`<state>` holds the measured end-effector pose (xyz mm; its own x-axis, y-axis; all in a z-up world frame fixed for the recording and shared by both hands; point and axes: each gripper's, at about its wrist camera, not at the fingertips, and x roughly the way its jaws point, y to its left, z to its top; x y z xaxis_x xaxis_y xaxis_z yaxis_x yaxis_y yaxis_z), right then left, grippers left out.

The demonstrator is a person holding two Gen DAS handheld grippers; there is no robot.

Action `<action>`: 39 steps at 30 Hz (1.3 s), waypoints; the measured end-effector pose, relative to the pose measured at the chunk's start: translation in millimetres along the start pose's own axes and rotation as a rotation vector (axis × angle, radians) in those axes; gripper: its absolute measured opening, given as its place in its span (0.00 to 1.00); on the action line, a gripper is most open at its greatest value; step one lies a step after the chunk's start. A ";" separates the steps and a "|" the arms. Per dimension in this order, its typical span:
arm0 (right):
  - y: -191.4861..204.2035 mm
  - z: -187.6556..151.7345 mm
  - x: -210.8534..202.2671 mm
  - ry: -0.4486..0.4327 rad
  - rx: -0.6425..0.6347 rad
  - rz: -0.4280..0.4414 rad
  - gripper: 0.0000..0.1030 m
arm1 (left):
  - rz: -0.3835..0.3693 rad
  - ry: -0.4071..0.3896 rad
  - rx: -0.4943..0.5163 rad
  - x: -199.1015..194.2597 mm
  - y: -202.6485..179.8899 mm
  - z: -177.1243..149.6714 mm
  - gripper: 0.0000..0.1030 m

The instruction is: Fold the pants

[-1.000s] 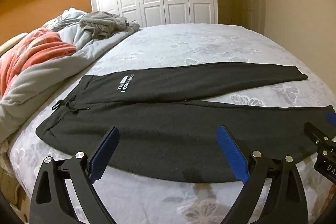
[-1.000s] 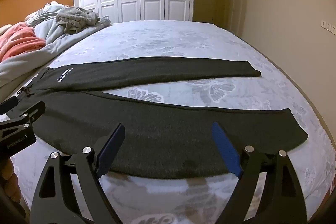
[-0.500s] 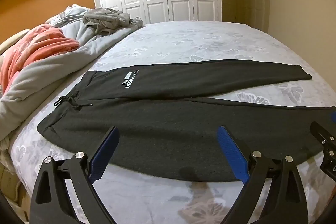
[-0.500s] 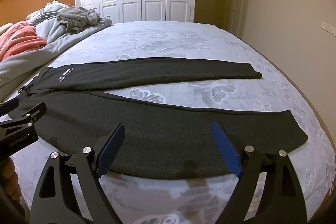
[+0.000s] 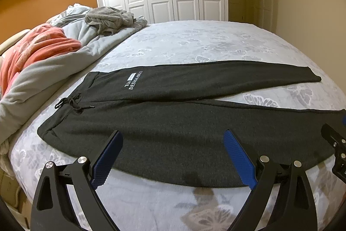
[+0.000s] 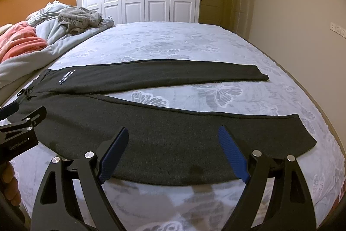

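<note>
Hovering with both our left gripper and right gripper spread wide and empty over the dark pants lying flat on the bed, we risked pinching only the top layer of the near leg and dragging it crooked.

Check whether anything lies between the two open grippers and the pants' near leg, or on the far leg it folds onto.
Nothing visible does. Left gripper and right gripper hover open over the near leg; far leg lies bare.
</note>
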<state>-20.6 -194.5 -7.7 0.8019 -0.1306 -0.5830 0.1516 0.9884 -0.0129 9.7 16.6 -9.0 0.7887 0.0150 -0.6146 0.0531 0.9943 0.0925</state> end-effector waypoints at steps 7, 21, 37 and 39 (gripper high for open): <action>0.1 0.0 -1.2 -0.001 -0.002 -0.001 0.80 | 0.003 0.002 -0.001 0.5 0.0 -0.5 0.90; -0.1 -0.3 -0.6 0.004 -0.006 0.000 0.80 | 0.004 0.008 -0.005 0.6 3.8 -2.2 0.90; -0.3 0.2 -0.6 0.004 -0.005 0.001 0.81 | 0.006 0.011 -0.002 1.0 4.3 -2.4 0.90; 0.0 0.0 -0.6 0.005 -0.007 0.000 0.81 | 0.007 0.011 -0.003 0.9 5.1 -2.9 0.90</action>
<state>-21.0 -194.5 -7.4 0.7992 -0.1301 -0.5868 0.1478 0.9889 -0.0181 9.0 22.1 -11.3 0.7823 0.0229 -0.6225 0.0460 0.9945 0.0943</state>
